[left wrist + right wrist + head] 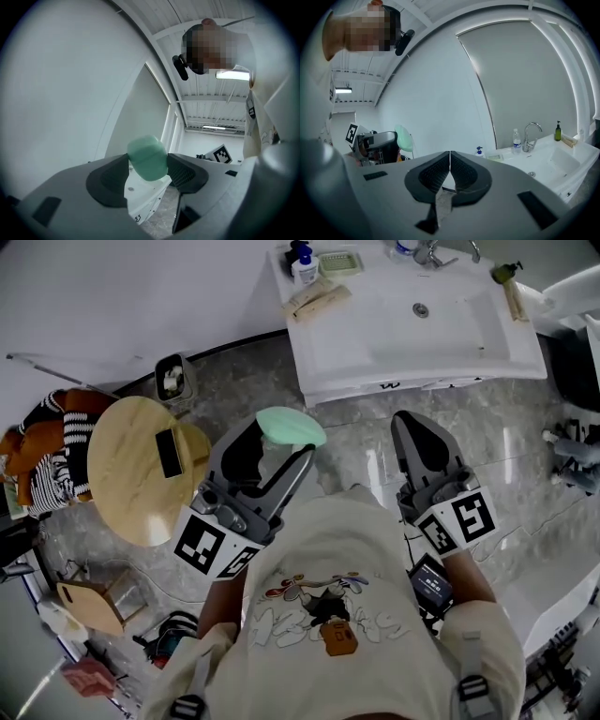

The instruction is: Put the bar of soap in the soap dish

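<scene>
A pale green bar of soap (292, 427) is pinched between the jaws of my left gripper (281, 448), held up in the air in front of the person's chest. In the left gripper view the soap (148, 158) sits at the fingertips, and in the right gripper view the soap (404, 138) shows at the left. A light green soap dish (339, 262) rests on the white sink counter (309, 320), left of the basin; it is also small in the right gripper view (496, 156). My right gripper (419, 440) is shut with nothing in it (449, 161).
A blue pump bottle (303, 265) stands left of the dish, with a wooden brush (317, 299) in front. The tap (433, 253) and a water bottle (516, 141) are at the back. A round wooden table (139, 470) with a phone stands at the left.
</scene>
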`<control>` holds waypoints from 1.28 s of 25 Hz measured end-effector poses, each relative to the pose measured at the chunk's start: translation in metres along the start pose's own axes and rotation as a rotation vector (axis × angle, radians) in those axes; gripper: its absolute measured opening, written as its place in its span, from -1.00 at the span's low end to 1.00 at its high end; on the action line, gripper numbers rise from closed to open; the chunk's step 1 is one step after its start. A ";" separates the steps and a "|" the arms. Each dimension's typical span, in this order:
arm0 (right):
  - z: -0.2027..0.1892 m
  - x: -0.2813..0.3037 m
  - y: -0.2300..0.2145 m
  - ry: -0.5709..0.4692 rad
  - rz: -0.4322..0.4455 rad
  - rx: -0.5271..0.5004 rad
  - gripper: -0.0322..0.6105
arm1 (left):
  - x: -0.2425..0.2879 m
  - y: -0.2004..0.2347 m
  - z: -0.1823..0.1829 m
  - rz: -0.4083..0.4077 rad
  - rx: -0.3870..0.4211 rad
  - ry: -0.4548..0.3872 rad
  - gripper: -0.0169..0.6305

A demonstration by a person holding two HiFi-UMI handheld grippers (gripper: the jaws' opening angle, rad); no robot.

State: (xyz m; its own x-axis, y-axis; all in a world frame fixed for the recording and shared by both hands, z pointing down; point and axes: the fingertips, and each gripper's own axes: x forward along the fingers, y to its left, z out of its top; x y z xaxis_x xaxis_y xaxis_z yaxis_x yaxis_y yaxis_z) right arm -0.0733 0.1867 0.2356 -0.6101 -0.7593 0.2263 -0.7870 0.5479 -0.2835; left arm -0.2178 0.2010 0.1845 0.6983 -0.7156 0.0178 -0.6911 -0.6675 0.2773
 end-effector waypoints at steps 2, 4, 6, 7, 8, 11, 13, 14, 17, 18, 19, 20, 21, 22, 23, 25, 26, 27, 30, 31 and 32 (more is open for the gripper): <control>0.005 0.020 0.002 0.000 -0.005 -0.005 -0.88 | 0.004 0.018 0.003 -0.011 -0.002 0.013 -0.09; 0.009 0.034 0.004 0.001 -0.017 -0.014 -0.88 | 0.008 0.032 0.003 -0.029 -0.018 0.029 -0.09; 0.014 0.048 0.004 0.000 -0.023 -0.015 -0.88 | 0.013 0.045 0.002 -0.039 -0.027 0.044 -0.09; 0.016 0.053 0.003 0.003 -0.019 -0.009 -0.88 | 0.016 0.051 0.001 -0.038 -0.030 0.053 -0.09; 0.015 0.058 0.003 0.013 -0.009 -0.002 -0.88 | 0.019 0.057 -0.002 -0.033 -0.034 0.066 -0.09; 0.011 0.065 -0.004 0.053 0.024 -0.001 -0.88 | 0.033 0.067 -0.008 -0.023 -0.052 0.094 -0.09; 0.011 0.070 -0.014 0.061 0.034 0.001 -0.88 | 0.045 0.073 -0.009 -0.018 -0.048 0.105 -0.09; 0.011 0.072 -0.020 0.059 0.037 0.006 -0.88 | 0.050 0.077 -0.010 -0.013 -0.041 0.112 -0.09; 0.010 0.073 -0.033 0.053 0.054 0.028 -0.88 | 0.067 0.085 -0.018 0.013 -0.033 0.133 -0.10; 0.009 0.071 -0.038 0.056 0.060 0.037 -0.88 | 0.073 0.085 -0.020 0.021 -0.039 0.140 -0.10; 0.010 0.069 -0.043 0.058 0.065 0.046 -0.88 | 0.078 0.085 -0.021 0.028 -0.042 0.145 -0.09; 0.011 0.068 -0.049 0.057 0.069 0.056 -0.88 | 0.085 0.085 -0.021 0.032 -0.039 0.151 -0.09; 0.014 0.069 -0.055 0.051 0.071 0.067 -0.88 | 0.092 0.085 -0.020 0.033 -0.031 0.159 -0.10; 0.017 0.071 -0.061 0.044 0.072 0.074 -0.88 | 0.100 0.087 -0.018 0.033 -0.019 0.168 -0.10; 0.020 0.073 -0.066 0.038 0.074 0.077 -0.88 | 0.108 0.089 -0.017 0.031 -0.006 0.178 -0.10; 0.024 0.077 -0.076 0.029 0.080 0.073 -0.88 | 0.124 0.094 -0.018 0.027 0.025 0.203 -0.10; 0.025 0.079 -0.080 0.026 0.086 0.070 -0.88 | 0.131 0.097 -0.019 0.026 0.046 0.217 -0.10; 0.027 0.081 -0.083 0.021 0.091 0.067 -0.88 | 0.138 0.099 -0.020 0.024 0.068 0.232 -0.10; 0.034 0.085 -0.093 0.004 0.104 0.061 -0.88 | 0.159 0.107 -0.021 0.019 0.127 0.263 -0.10; 0.036 0.085 -0.097 0.000 0.106 0.062 -0.88 | 0.165 0.109 -0.021 0.018 0.140 0.270 -0.10; 0.037 0.085 -0.101 -0.005 0.107 0.063 -0.88 | 0.172 0.110 -0.021 0.019 0.150 0.274 -0.10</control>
State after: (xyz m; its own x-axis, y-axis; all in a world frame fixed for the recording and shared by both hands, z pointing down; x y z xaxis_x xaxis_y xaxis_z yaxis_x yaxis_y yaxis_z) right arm -0.0423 0.0542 0.2486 -0.6897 -0.6994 0.1875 -0.7102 0.6029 -0.3635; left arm -0.1698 0.0089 0.2381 0.6953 -0.6595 0.2856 -0.7100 -0.6921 0.1300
